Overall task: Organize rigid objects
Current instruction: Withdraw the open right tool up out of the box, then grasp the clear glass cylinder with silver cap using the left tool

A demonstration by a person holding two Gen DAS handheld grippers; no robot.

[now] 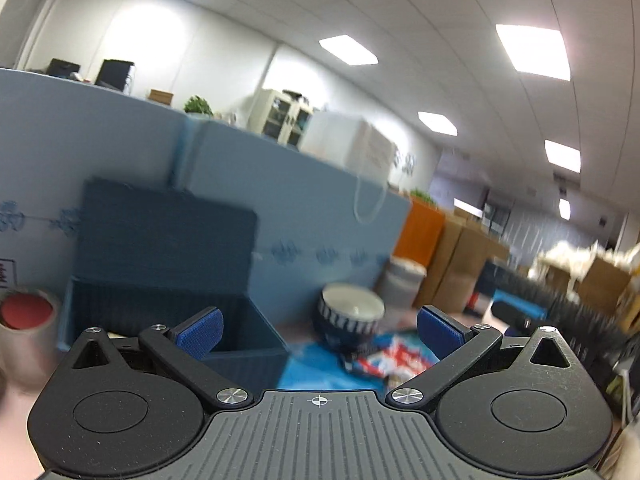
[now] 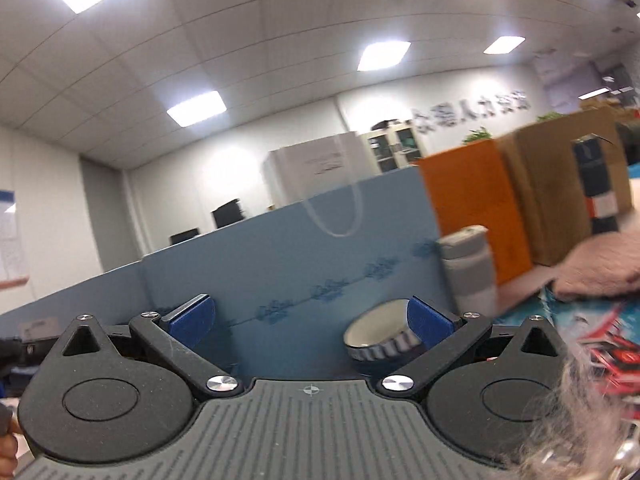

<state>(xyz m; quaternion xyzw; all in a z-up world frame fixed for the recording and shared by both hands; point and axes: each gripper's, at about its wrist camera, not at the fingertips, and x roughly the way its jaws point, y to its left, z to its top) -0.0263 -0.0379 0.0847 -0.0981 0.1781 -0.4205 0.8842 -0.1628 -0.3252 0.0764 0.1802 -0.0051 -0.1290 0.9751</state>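
Both views motion-blurred. Left gripper jaws spread wide, nothing between the blue pads. Right gripper also at full spread, empty.

Task items, left wrist view: dark blue storage box with its lid standing upright sits against the blue partition at the back edge of the table. Blue-and-white striped bowl is right of the box, apart from it, tilted, resting by a colourful printed packet. Grey-and-white tumbler stands behind the bowl near the partition. Red-cored tape roll left of the box.

Right wrist view: same bowl sits partly behind the right pad; contact not discernible. Tumbler upright beside an orange box.
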